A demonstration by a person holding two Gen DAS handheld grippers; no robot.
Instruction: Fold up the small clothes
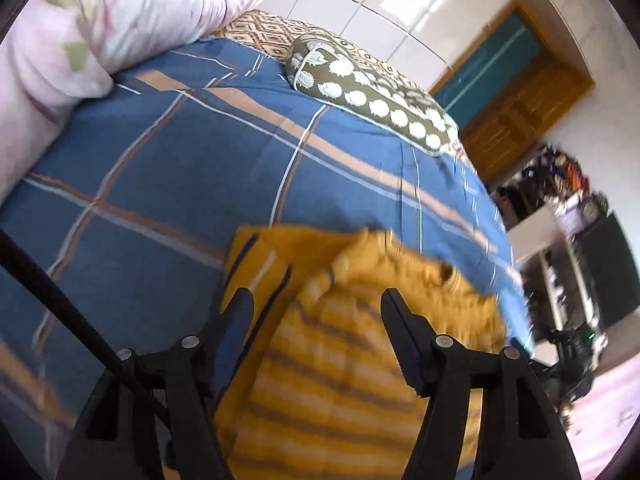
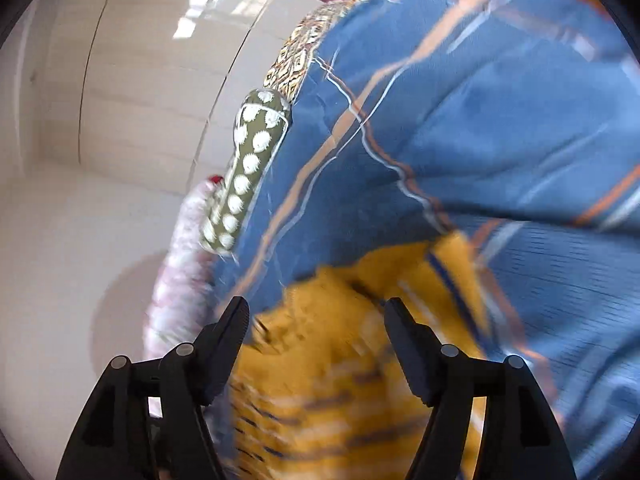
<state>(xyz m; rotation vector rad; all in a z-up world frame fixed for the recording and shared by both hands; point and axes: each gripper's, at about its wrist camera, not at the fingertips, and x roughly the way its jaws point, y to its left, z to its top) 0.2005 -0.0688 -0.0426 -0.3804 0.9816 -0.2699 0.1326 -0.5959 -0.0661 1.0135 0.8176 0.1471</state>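
Note:
A small mustard-yellow knit garment (image 1: 340, 344) with grey and white stripes lies partly folded on the blue plaid bedsheet (image 1: 168, 152). My left gripper (image 1: 318, 300) is open, its two black fingers spread just above the garment. In the right wrist view the same yellow garment (image 2: 344, 380) is blurred by motion on the blue sheet (image 2: 480, 128). My right gripper (image 2: 316, 308) is open above it and holds nothing.
A pink floral quilt (image 1: 80, 28) is bunched at the bed's far left. An olive pillow with white dots (image 1: 372, 92) lies at the bed's far edge, also in the right wrist view (image 2: 250, 168). White wall tiles, a wooden door (image 1: 516, 100) and cluttered shelves (image 1: 560, 216) stand beyond.

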